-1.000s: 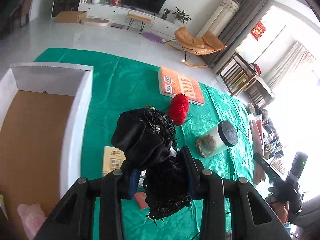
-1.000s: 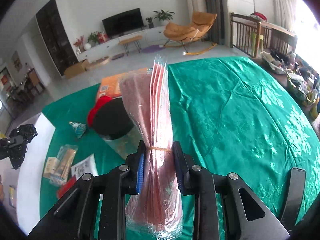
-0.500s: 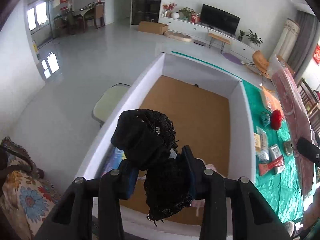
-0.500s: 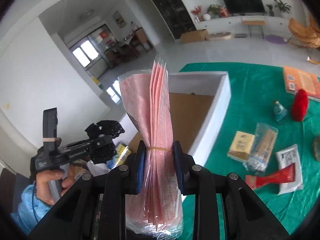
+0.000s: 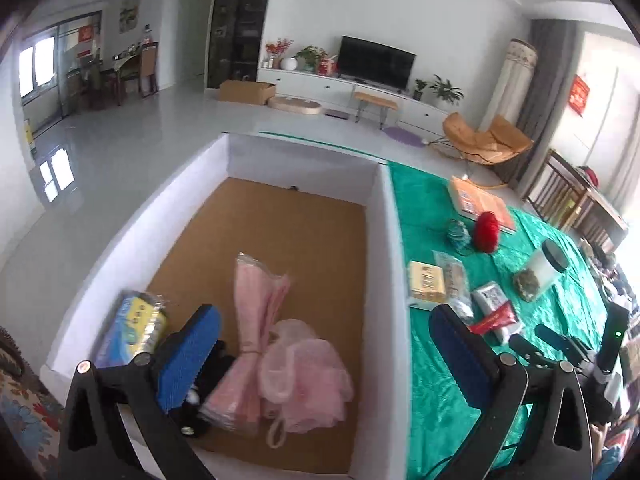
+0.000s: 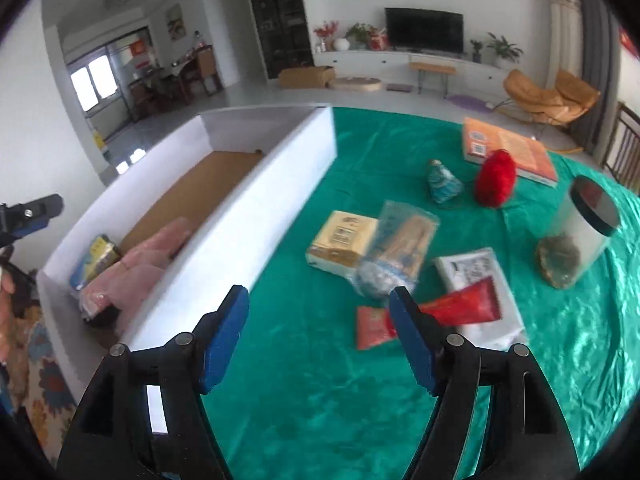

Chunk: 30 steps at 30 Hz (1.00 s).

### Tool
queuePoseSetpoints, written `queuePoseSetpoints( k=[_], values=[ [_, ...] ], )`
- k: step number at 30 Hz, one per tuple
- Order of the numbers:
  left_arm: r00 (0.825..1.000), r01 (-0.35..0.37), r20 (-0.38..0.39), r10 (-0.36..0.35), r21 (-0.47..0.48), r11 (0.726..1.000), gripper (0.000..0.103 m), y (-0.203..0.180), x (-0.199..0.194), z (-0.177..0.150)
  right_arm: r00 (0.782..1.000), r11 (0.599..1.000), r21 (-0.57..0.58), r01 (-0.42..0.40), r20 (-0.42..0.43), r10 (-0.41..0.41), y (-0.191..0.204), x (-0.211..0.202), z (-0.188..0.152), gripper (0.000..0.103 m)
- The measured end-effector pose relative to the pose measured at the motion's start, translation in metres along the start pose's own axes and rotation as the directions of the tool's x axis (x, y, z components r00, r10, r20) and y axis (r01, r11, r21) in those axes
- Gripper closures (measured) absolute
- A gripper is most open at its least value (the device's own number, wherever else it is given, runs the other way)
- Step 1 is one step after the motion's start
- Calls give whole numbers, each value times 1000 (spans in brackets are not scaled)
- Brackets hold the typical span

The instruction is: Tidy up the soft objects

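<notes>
Both grippers have just sprung open and hold nothing. The left gripper point(image 5: 324, 344) hangs over the box point(image 5: 390, 240), where the pink bundle point(image 5: 256, 304) lies. The red yarn point(image 6: 495, 178) sits ahead of the right gripper point(image 6: 318, 336), nearer it, standing upright.

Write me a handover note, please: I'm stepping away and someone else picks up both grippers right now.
Left gripper: jaws have just opened wide, nothing between them; it is above the near end of the white box.
Right gripper: jaws have just opened, empty, over the green tablecloth beside the box.
In the box: pink wrapped bundle, pink mesh pouf, black lace item, blue-and-yellow pack.
Left on the cloth: red yarn ball, teal cone-shaped item, plus book, jar and packets, which look not soft.
Likely next: the yarn ball.
</notes>
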<state>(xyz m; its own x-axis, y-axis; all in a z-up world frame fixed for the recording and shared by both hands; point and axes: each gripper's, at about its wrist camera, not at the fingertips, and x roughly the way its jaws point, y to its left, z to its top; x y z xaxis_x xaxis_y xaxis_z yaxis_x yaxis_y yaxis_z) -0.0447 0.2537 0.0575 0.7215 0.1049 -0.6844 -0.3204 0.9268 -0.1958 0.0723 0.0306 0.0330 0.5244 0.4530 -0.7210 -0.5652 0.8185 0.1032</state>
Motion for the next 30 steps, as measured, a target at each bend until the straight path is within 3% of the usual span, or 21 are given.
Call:
queuePoseSetpoints(
  k=[2, 4, 7, 9, 11, 14, 17, 21, 26, 30],
  values=[
    [994, 108, -34, -107, 51, 993, 0, -49, 11, -10, 993, 990, 75, 120, -10, -120, -48, -1, -26, 27],
    [974, 210, -108, -199, 100, 973, 0, -98, 29, -23, 974, 962, 150, 226, -49, -221, -91, 1, -49, 27],
    [947, 288, -195, -255, 165, 943, 0, -160, 55, -45, 939, 911, 230, 343, -96, -329, -143, 2, -74, 27],
    [942, 289, -226, -247, 181, 940, 0, -183, 77, -60, 922, 881, 273, 387, -115, -369, -164, -5, -84, 28],
    [940, 273, -261, -218, 199, 941, 0, -195, 107, -69, 921, 856, 342, 388, -132, -365, -181, -6, -91, 27],
    [955, 204, -260, -140, 241, 949, 0, -196, 142, -84, 915, 835, 378, 401, -121, -385, -189, -15, -90, 27],
    [953, 186, -275, -123, 216, 958, 0, -187, 166, -91, 905, 824, 376, 424, -135, -404, -192, -10, -89, 25],
    [962, 193, -234, -144, 202, 960, 0, -181, 169, -94, 898, 829, 348, 439, -147, -414, -190, -2, -91, 20],
    [972, 140, -228, -59, 360, 922, 0, -198, 176, -102, 901, 832, 345, 434, -147, -409, -188, -1, -96, 17],
    [972, 136, -227, -53, 366, 920, 0, -199, 176, -101, 901, 833, 344, 434, -147, -409, -188, -1, -96, 16]
  ],
)
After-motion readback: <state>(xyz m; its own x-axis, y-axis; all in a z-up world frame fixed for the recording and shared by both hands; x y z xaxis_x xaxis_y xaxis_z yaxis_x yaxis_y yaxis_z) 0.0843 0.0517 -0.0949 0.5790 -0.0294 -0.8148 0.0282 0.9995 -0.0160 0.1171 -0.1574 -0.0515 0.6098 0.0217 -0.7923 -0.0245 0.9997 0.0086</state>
